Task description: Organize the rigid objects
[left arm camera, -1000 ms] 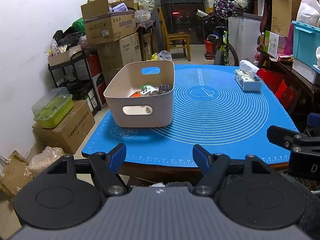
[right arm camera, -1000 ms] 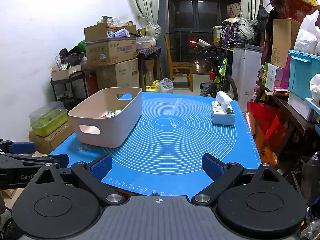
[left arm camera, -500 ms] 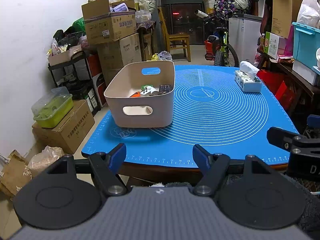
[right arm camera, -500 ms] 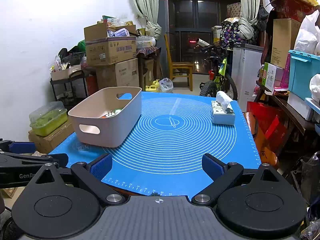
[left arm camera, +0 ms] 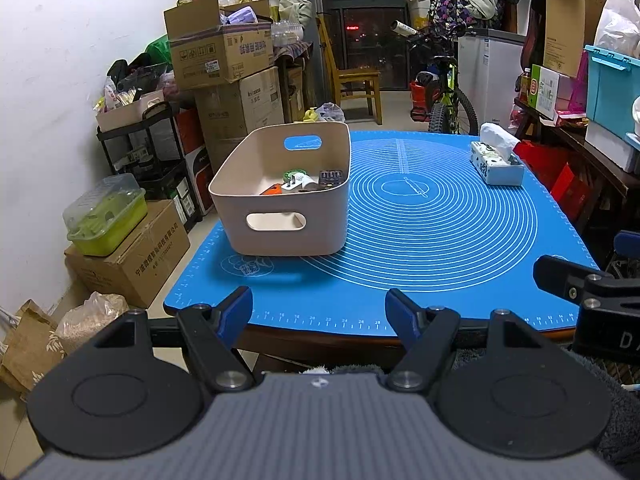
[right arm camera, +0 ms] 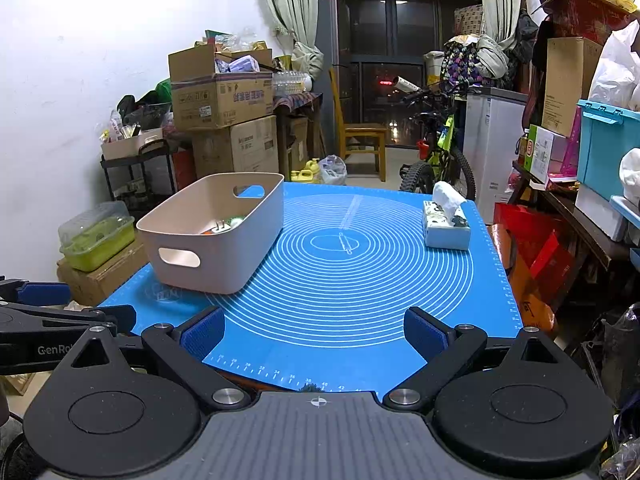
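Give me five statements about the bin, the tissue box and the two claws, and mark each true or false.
1. The beige bin stands on the blue mat. True.
2. The bin is empty. False: several small items lie in it, among them a white plug and a dark block.
3. The tissue box stands on the mat apart from the bin, with a tissue sticking out of it. True.
4. The left claw is shut on the bin's handle. False: it is open, holds nothing and sits short of the table's near edge.
5. The right claw grips the tissue box. False: it is open and empty, far from the box.
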Demonstrator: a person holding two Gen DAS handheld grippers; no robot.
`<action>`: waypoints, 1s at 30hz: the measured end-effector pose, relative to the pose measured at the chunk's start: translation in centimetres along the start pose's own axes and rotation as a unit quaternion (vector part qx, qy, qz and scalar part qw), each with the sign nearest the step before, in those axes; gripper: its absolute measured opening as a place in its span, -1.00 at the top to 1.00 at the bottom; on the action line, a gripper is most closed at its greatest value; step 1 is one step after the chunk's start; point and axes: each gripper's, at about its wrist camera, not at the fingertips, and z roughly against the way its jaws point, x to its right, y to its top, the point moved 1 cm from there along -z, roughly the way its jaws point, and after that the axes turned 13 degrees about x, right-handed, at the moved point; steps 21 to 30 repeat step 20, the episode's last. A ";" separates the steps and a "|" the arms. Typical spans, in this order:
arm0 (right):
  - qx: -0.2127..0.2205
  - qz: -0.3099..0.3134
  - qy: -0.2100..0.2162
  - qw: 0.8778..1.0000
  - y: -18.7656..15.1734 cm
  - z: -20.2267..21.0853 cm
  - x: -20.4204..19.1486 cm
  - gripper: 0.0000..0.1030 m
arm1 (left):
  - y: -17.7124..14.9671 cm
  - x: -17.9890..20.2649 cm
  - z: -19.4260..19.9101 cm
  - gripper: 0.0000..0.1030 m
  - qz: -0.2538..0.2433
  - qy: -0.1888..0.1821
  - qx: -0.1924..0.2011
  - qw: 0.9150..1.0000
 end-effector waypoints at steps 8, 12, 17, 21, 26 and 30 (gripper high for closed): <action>0.000 0.000 0.000 1.000 0.0 0.0 0.0 -0.87 | 0.4 -0.1 0.0 -0.43 0.001 -0.001 0.002 1.000; 0.002 0.001 -0.002 1.000 -0.1 -0.1 0.0 -0.87 | 0.4 -0.1 0.0 -0.43 0.000 -0.001 0.001 1.000; 0.001 0.001 -0.002 1.000 -0.2 -0.1 0.1 -0.87 | 0.4 -0.1 0.0 -0.43 0.001 -0.002 0.002 1.000; 0.001 0.001 -0.002 1.000 -0.2 -0.1 0.1 -0.87 | 0.3 -0.1 0.0 -0.43 0.001 -0.002 0.000 1.000; 0.001 0.001 -0.002 1.000 -0.2 -0.1 0.1 -0.87 | 0.3 -0.1 0.0 -0.43 0.001 -0.002 0.000 1.000; 0.001 0.001 -0.002 1.000 -0.2 -0.1 0.1 -0.87 | 0.3 -0.1 0.0 -0.43 0.001 -0.002 0.000 1.000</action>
